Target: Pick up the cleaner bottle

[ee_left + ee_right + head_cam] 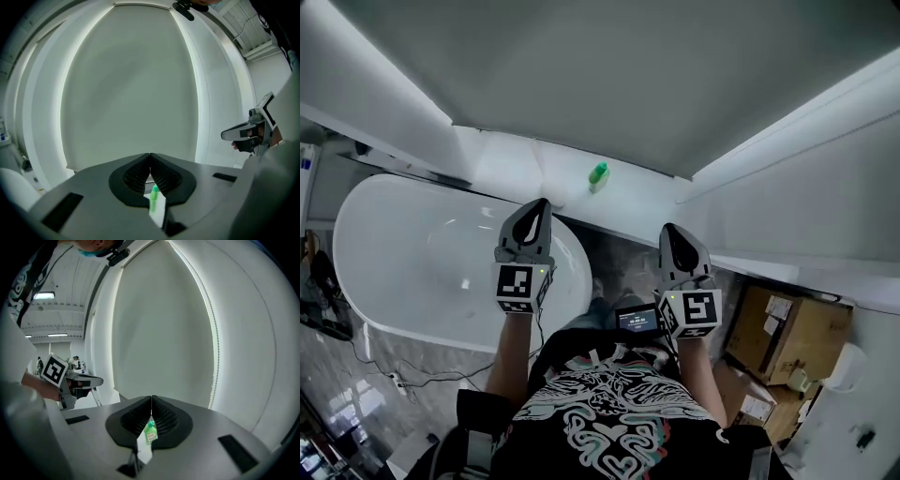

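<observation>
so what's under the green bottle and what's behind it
The cleaner bottle stands on a white ledge beside the bathtub, a plain grey wall behind it. In their own views the left gripper and right gripper cover most of the ledge.

The cleaner bottle (598,176) stands on the ledge (516,155), ahead of the fingertips of my left gripper (541,202) and a little to their right, well apart from them. From the fingertips of my right gripper (667,229) it sits ahead and to the left. The bathtub (366,202) lies below my left fingers and runs off to their left, with the ledge behind it. Cardboard boxes (792,333) sit to the right of my right fingers, nearer me. A small screen (636,320) is between both grippers, behind the fingertips.
</observation>
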Demonstrator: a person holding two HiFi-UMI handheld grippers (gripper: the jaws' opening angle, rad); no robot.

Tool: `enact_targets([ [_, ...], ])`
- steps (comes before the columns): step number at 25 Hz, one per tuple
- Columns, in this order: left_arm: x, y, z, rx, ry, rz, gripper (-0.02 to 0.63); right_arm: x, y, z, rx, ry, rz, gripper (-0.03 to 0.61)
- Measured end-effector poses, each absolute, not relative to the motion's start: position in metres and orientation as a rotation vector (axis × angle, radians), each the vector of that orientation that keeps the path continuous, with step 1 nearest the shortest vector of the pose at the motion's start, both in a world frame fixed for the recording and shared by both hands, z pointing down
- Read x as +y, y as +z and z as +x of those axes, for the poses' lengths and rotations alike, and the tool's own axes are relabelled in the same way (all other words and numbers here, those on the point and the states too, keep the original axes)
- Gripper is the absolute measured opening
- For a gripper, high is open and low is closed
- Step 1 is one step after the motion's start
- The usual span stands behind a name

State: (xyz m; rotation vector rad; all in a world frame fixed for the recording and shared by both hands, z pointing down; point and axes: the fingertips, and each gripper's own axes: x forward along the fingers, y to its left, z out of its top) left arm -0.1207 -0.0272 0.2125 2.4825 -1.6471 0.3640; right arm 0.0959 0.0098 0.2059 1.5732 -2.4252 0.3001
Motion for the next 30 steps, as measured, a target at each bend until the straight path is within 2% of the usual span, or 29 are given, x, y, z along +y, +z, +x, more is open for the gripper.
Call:
enact_targets([
  [8,-0.036,0.212,-0.122,-1.68,0.269,2.446,0.017,-0.001,0.204,0.087,-2.453,0.297,1.526,0.026],
  [30,-0.073,0.27,-0.124,-1.704,0.412,2.372,0.017,-0.069,0.254,0.069,-2.483,0.332,1.4,0.026],
])
